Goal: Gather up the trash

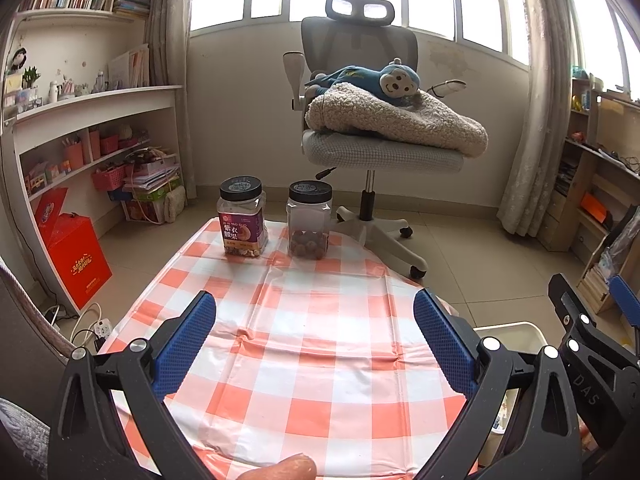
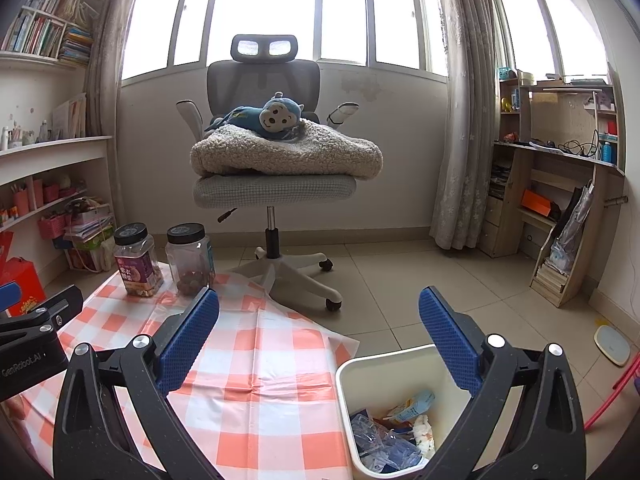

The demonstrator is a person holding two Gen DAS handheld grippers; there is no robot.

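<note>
Your checked table (image 1: 312,344) shows no loose trash, only two lidded jars (image 1: 276,216) at its far edge. The bin (image 2: 400,372) beside its right edge already holds wrappers (image 2: 404,420). Both the left gripper (image 1: 314,348) and right gripper (image 2: 320,344) are spread wide, empty; sweep the near edge before finishing.

right claw (image 2: 318,320) spread, empty | over bin (image 2: 362,364) rim | trash (image 2: 394,432) inside bin

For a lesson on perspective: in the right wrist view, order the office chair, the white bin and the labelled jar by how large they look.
1. Office chair.
2. White bin, though its nearness to the camera inflates it and the frame crops it.
3. Labelled jar.
</note>
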